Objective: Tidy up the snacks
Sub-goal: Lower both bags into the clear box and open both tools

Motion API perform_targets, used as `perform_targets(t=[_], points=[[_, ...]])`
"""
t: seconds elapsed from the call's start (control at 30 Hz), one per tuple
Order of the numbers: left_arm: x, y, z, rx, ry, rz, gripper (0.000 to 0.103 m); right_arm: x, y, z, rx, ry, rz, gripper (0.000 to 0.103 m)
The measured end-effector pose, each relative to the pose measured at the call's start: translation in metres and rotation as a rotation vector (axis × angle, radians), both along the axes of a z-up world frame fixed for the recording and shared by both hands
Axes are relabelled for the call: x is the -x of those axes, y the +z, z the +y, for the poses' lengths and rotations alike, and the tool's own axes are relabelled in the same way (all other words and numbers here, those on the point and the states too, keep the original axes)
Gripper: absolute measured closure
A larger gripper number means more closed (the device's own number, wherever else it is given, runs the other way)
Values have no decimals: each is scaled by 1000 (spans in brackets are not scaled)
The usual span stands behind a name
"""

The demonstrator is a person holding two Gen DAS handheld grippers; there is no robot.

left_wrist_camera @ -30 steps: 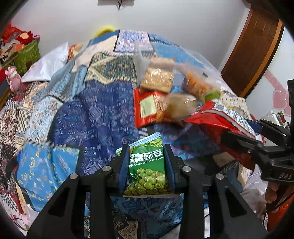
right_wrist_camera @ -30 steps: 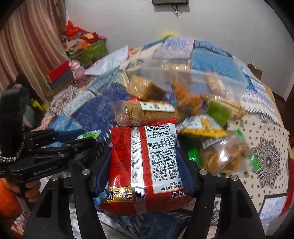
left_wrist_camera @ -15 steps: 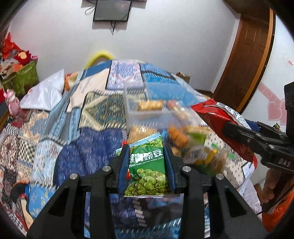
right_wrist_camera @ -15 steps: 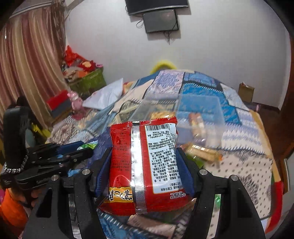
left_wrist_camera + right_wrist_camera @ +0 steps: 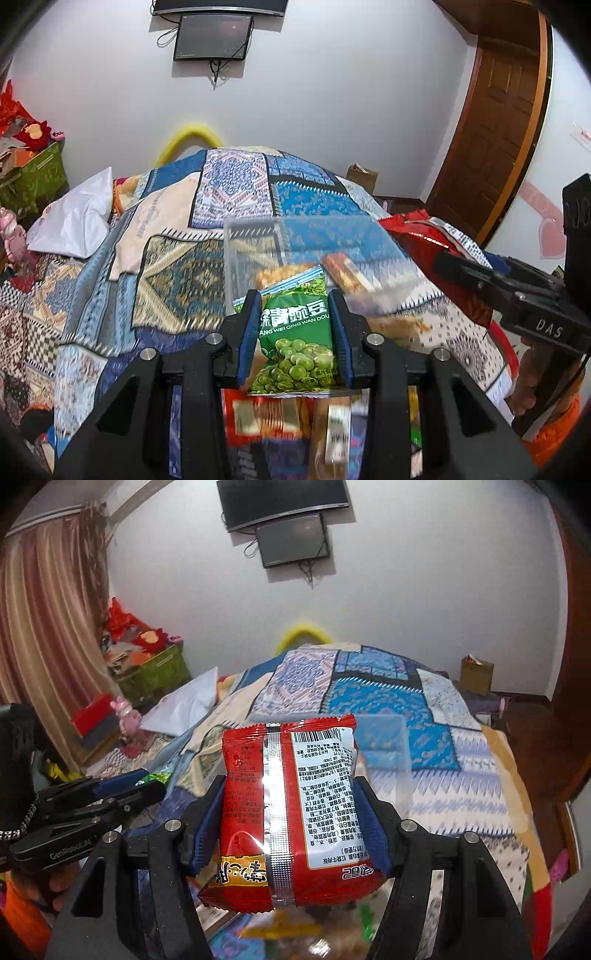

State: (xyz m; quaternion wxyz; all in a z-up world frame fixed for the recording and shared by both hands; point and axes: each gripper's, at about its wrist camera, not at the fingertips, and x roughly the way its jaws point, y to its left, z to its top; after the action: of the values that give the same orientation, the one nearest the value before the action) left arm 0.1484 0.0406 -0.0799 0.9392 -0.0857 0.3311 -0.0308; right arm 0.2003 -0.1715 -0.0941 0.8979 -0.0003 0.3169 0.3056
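My left gripper [image 5: 295, 314] is shut on a green pea snack packet [image 5: 297, 343] and holds it up above the bed. My right gripper [image 5: 288, 808] is shut on a red snack bag [image 5: 288, 805] with a silver seam, also raised. The red bag [image 5: 424, 243] and right gripper [image 5: 480, 280] show at the right of the left wrist view. A clear plastic box [image 5: 314, 254] with a few snacks inside stands on the quilt just beyond the left gripper; it shows faintly behind the red bag in the right wrist view [image 5: 384, 746].
Several loose snack packets [image 5: 288, 417] lie blurred below both grippers. The patchwork quilt [image 5: 236, 184] covers the bed. A white pillow [image 5: 74, 221] and a green basket [image 5: 155, 672] lie at the left. A wooden door [image 5: 491, 122] is at the right, a wall screen [image 5: 291, 542] beyond.
Both grippers have risen and tilted up with their packets. The snack pile has dropped to the bottom of both views and the far wall and screens have come into view.
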Motion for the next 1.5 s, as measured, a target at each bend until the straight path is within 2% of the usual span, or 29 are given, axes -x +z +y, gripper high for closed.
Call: perform_targets(t=[0.23, 0.43, 0.53, 0.7, 0.93, 0.97, 1.0, 1.07, 1.3, 1.5], points=[[-53, -9, 6, 7, 20, 26, 67, -43, -12, 8, 9, -30, 25, 40], [-99, -38, 14, 20, 23, 98, 66, -75, -31, 22, 27, -30, 75, 40], [-114, -54, 16, 46, 3, 140, 66, -89, -43, 29, 42, -26, 105, 40], [-129, -75, 13, 30, -9, 177, 66, -103, -61, 40, 91, -14, 137, 40], [-135, -79, 9, -17, -11, 175, 64, -114, -77, 47, 117, 0, 183, 40], [-136, -80, 9, -20, -8, 180, 59, -115, -79, 47, 119, 3, 195, 40], [-136, -80, 10, -21, -3, 183, 50, -117, -80, 49, 123, 2, 203, 40], [-136, -81, 14, -15, 24, 190, 41, -119, -82, 50, 133, -3, 218, 39], [-126, -70, 23, 10, 42, 184, 41, -114, -69, 41, 130, -13, 200, 37], [-102, -45, 23, -8, 40, 148, 40, -91, -42, 30, 132, -19, 129, 37]])
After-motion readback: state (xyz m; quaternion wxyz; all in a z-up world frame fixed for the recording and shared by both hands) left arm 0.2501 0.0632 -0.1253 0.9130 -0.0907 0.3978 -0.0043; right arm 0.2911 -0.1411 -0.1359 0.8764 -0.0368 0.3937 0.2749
